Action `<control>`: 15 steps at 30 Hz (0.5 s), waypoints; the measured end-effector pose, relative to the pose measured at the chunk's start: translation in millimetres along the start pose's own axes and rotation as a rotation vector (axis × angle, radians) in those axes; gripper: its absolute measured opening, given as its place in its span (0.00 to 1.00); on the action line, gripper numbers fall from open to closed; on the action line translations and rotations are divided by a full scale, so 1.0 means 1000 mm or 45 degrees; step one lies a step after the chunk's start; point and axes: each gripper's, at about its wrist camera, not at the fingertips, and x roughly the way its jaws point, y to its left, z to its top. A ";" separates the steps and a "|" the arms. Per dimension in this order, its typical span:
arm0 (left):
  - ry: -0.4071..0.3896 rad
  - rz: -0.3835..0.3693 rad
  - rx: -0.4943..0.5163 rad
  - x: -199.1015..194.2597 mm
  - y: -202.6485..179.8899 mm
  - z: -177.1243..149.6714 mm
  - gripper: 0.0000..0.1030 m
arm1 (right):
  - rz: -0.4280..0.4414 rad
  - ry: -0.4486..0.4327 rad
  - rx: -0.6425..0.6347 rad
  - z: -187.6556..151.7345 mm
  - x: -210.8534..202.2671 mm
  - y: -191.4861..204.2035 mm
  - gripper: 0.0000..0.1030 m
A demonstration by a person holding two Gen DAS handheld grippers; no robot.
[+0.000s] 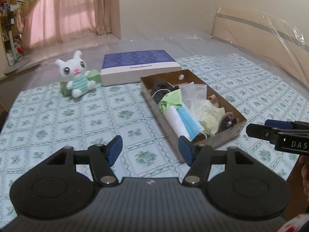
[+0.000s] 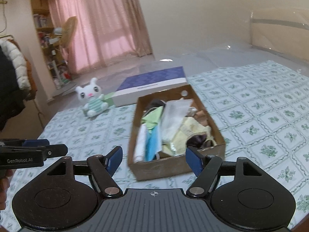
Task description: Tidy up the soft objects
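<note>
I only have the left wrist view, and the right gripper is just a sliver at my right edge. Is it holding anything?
Observer: No. In the right wrist view the right gripper is open, with nothing between its blue pads.
Operator: The cardboard box has its near end partly hidden for me. Anything hanging over it?
Observer: No. The near wall is bare and the cloths lie inside.
Operator: Anything off to the left?
Observer: A white padded jacket hangs there.

Blue patterned flat box [image 1: 140,65], pink curtains [image 1: 63,13], bookshelf [image 2: 41,25], patterned tablecloth [image 1: 77,116]
</note>
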 end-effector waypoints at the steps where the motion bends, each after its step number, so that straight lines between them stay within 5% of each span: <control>1: -0.006 0.009 0.003 -0.006 0.001 -0.003 0.60 | 0.005 0.005 -0.002 -0.002 -0.002 0.004 0.70; 15: -0.006 0.087 -0.129 -0.073 0.032 -0.051 0.62 | 0.070 0.095 -0.026 -0.033 -0.018 0.051 0.70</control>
